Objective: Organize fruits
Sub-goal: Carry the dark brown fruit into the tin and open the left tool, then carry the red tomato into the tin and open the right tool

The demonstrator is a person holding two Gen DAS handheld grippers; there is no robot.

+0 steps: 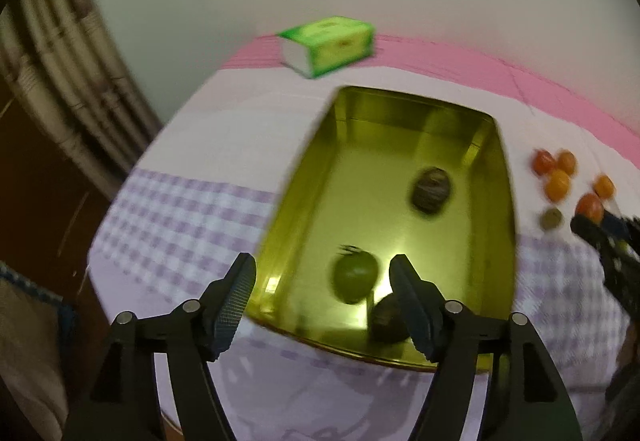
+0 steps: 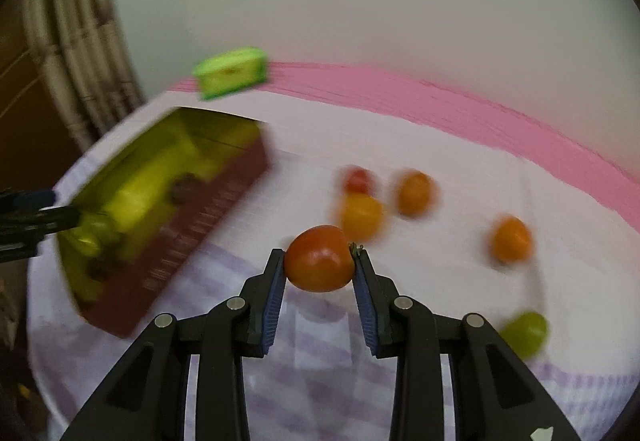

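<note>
On a table covered by a white, lilac-check and pink cloth sits a gold-lined tin with dark red outer walls, its near edge just below the left gripper. That gripper is spread wide and grips nothing; its left finger hangs over the cloth outside the tin's left wall, its right finger over the tin's near end. Inside the tin lie a green fruit near the front, a dark fruit close beside it at the near wall, and another dark fruit farther back; the rest of the floor is bare.

Right of the tin, the right gripper is clamped on a red tomato, one finger pressed to each side, stem against the right finger. Whether the tomato is lifted or resting on the cloth cannot be told. Beyond it, blurred, lie a small red fruit, a yellow-orange fruit and two orange fruits. A pale green fruit lies nearer, to the right. Open cloth separates the tomato from the tin's red wall. A green box stands at the table's far edge, by the wall.
</note>
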